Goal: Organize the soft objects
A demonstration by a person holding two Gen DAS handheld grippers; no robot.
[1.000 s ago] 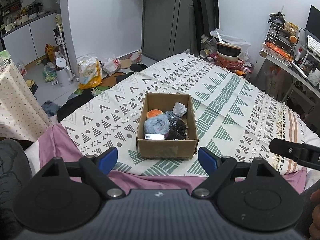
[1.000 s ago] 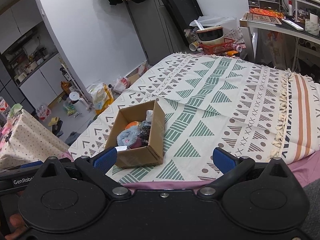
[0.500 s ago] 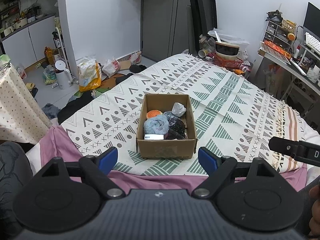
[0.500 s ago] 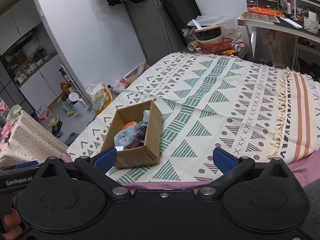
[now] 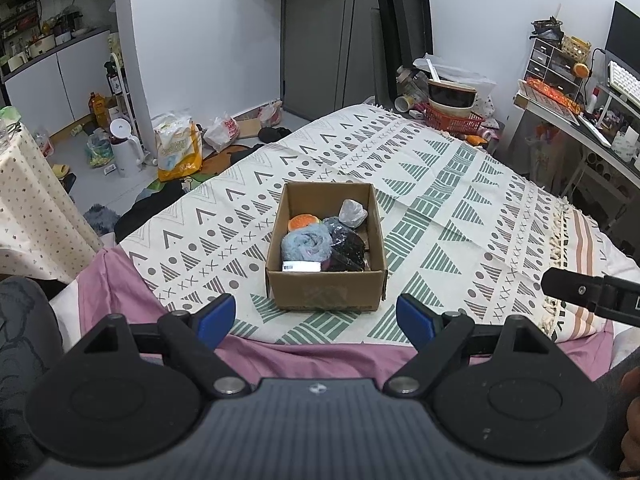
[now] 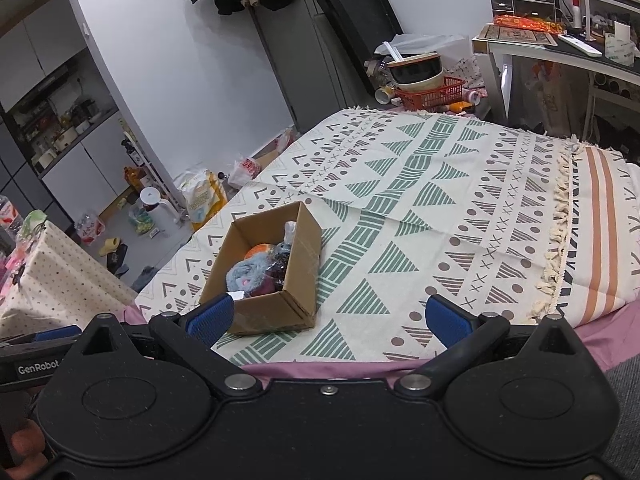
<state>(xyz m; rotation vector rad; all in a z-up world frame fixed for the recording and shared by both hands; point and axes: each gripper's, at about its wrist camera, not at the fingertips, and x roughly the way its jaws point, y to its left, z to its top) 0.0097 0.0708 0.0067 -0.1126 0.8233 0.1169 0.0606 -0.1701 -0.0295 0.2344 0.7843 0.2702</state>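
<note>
Patterned blanket (image 5: pixel 440 184) bears cardboard box (image 5: pixel 326 292); cluttered floor (image 5: pixel 80 168) beyond; both tools spread apart.

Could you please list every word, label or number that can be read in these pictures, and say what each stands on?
"GenRobot": white print on the left gripper's black body, seen in the right wrist view.
White label on the blue yarn: too blurred to read.
Print on the yellow bag on the floor: too blurred to read.

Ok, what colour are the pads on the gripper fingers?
Blue pads, on black fingers. The left wrist view shows them best.
</note>
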